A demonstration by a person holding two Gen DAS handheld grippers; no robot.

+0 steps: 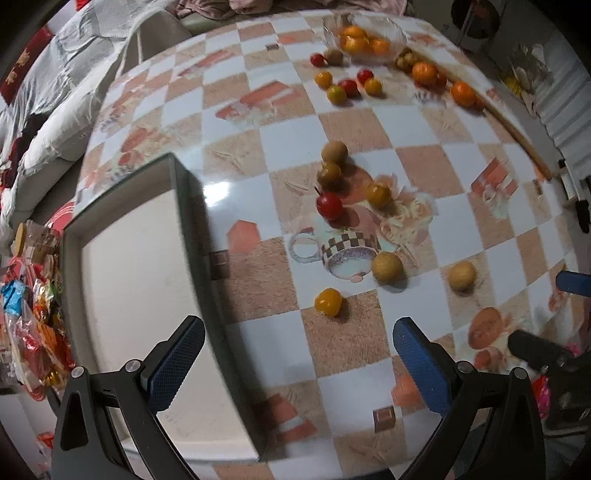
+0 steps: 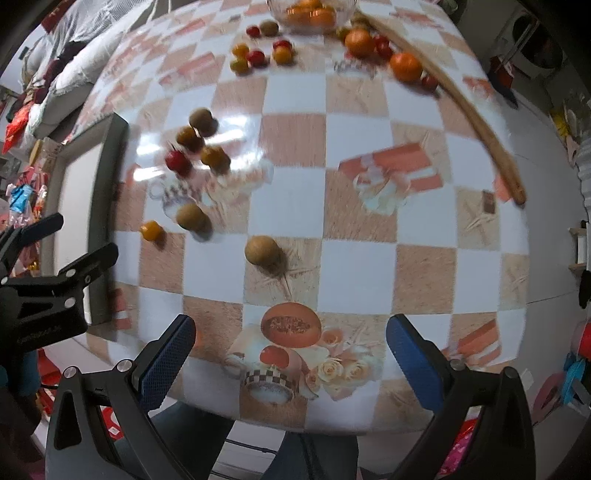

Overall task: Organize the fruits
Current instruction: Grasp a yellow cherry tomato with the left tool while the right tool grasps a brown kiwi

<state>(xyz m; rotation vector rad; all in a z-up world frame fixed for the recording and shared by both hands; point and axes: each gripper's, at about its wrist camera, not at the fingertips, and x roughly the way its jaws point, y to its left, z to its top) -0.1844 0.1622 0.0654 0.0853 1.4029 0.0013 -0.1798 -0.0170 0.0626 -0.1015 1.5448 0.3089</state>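
Left wrist: tray [image 1: 192, 206] beside scattered fruits [image 1: 330, 205] (both tongs [image 1: 299, 363] agape).

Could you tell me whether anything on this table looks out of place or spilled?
Yes: small fruits lie loose across the table, while the tray shows nothing in it and only the glass bowl holds oranges. A long wooden stick lies slantwise near the right edge.

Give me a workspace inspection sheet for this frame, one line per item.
Surface: checkered tablecloth, glossy, glare patch.
Job's things: loose fruits scattered; nearest brown fruit; glass bowl holds oranges; tray holds nothing.
Clutter: wooden stick along far right edge.
Grippers: left gripper and right gripper both open, holding nothing.
Cables: nothing seen.
Surroundings: bedding at left, snack wrappers beside tray.
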